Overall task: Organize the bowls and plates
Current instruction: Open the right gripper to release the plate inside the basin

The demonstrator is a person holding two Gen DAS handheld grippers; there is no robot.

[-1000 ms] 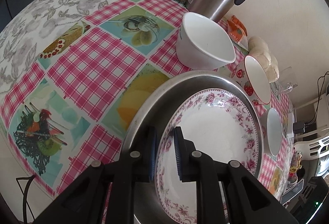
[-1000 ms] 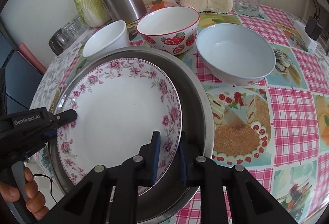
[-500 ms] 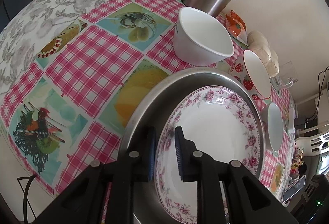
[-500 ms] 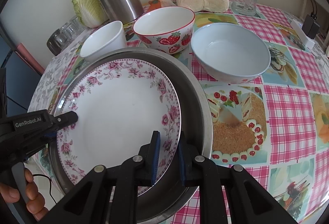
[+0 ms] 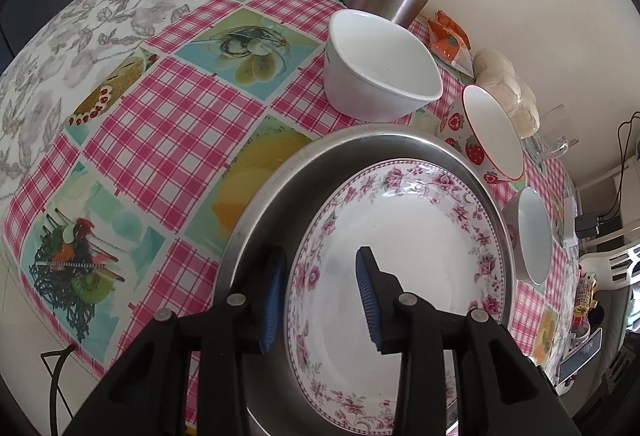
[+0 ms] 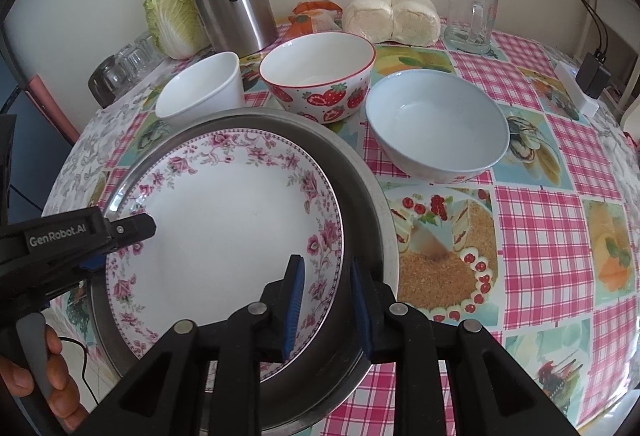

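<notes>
We have the floral plate (image 6: 224,232) lying inside the steel basin (image 6: 372,212) on the bench (image 6: 536,236), its rim running between both sets of jaws. The left gripper (image 5: 322,294) has just been opening: its jaws now stand apart, the plate's edge between them with a clear gap on each side. The right gripper (image 6: 326,306) has eased open too; its jaws straddle the opposite rim, and contact there is hard for us to judge, though they look loose. Beyond the jaws sit the white bowl (image 6: 200,92), the strawberry bowl (image 6: 320,76) and the pale blue bowl (image 6: 438,130).
</notes>
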